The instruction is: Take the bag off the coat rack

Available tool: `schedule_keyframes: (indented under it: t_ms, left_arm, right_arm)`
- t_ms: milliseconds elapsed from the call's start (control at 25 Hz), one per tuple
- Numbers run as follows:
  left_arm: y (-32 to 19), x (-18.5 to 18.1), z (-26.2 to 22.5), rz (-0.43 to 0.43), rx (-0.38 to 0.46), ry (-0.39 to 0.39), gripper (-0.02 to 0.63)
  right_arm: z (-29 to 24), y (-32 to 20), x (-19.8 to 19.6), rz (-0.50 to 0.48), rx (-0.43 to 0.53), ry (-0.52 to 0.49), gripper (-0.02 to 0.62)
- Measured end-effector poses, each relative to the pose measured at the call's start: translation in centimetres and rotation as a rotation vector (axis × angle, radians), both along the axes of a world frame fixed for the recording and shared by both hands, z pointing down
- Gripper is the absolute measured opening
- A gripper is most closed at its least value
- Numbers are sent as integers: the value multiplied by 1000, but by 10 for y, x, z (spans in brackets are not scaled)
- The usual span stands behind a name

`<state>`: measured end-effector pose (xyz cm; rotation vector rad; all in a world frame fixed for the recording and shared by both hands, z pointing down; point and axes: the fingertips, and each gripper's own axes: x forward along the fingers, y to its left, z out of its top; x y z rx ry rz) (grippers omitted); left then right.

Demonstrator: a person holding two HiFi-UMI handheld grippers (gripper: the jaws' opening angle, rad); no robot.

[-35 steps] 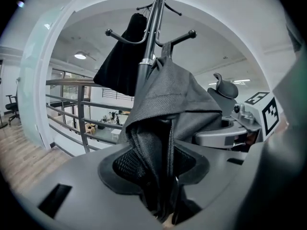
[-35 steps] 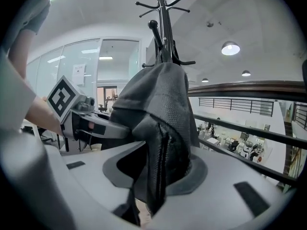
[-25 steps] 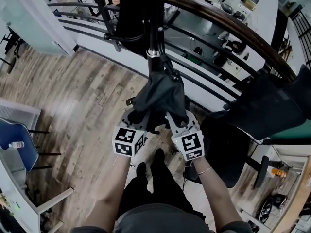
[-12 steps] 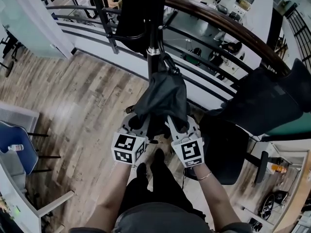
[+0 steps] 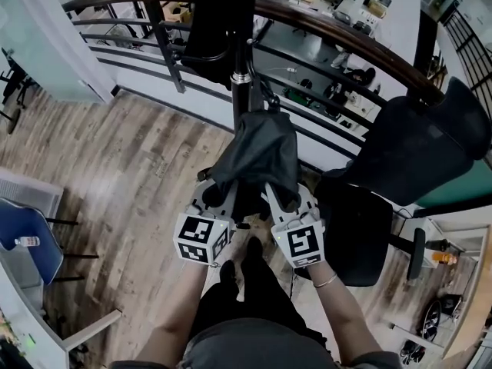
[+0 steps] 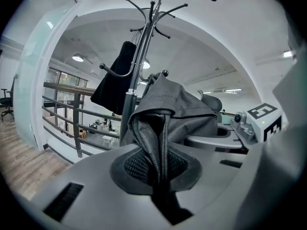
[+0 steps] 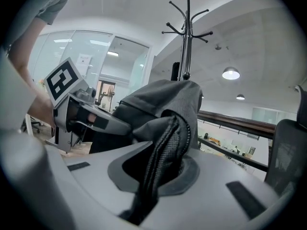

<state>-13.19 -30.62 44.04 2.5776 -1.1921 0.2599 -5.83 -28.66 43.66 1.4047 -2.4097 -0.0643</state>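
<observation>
A dark grey bag (image 5: pixel 257 152) hangs from a hook of the black coat rack (image 5: pixel 241 68). My left gripper (image 5: pixel 221 197) holds its lower left edge and my right gripper (image 5: pixel 278 197) its lower right edge. In the left gripper view a black mesh fold (image 6: pixel 156 150) of the bag (image 6: pixel 180 104) is pinched in my left gripper (image 6: pixel 159 176). In the right gripper view a mesh strap (image 7: pixel 163 152) of the bag (image 7: pixel 160 102) is clamped in my right gripper (image 7: pixel 152 176). Both grippers' jaws have just been closing on this fabric.
A second black item (image 5: pixel 219 21) hangs higher on the rack. Behind the rack runs a wooden-topped railing (image 5: pixel 346 33) over a lower floor. A black office chair (image 5: pixel 415 148) stands close at the right, and a blue chair (image 5: pixel 23 241) at the far left.
Both grippers have risen a little with the bag's lower edge, which now bunches up more against the pole. The bag still hangs on its hook.
</observation>
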Motion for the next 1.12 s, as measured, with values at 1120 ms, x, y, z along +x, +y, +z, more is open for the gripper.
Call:
schedule_keyframes:
  t_ms: [1120]
  left_arm:
    - [94,18,-57,220,103,57,40]
  right_arm:
    - [-56,111,10,233,91,22,28]
